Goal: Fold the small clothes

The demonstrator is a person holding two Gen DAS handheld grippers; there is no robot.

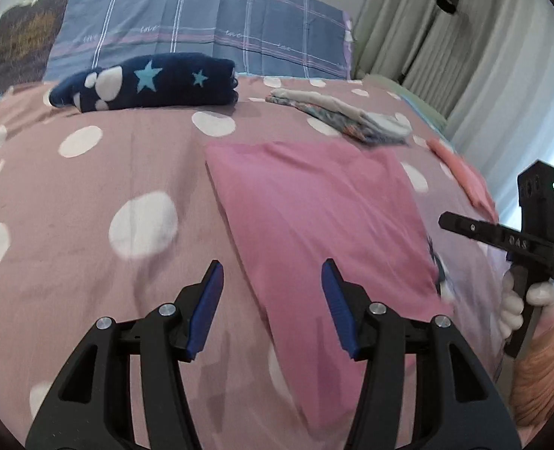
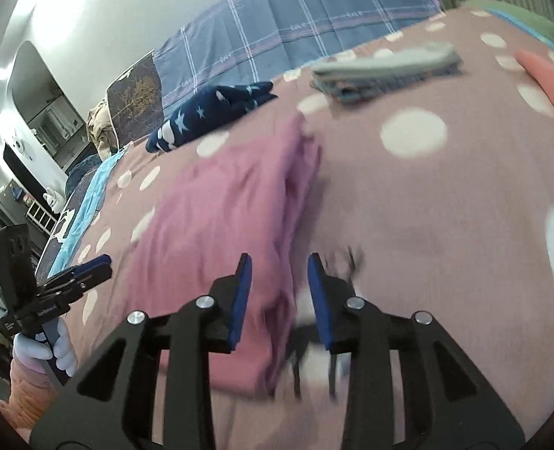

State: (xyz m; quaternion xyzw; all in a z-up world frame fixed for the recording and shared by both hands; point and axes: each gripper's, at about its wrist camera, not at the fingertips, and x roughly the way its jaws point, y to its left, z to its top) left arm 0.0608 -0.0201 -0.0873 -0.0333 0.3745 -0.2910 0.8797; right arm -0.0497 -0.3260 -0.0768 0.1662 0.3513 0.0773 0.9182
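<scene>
Blurring perhaps hides pink garment (image 2: 217, 225) edges.

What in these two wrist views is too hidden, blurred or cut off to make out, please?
- Pink garment: its near end is cut off behind the left gripper in the left wrist view.
- Its printed side: folded under, blurred.
- Folded light clothes: motion blur hides the pattern, right wrist view.
- Orange garment: cut off by the lens edge.
</scene>
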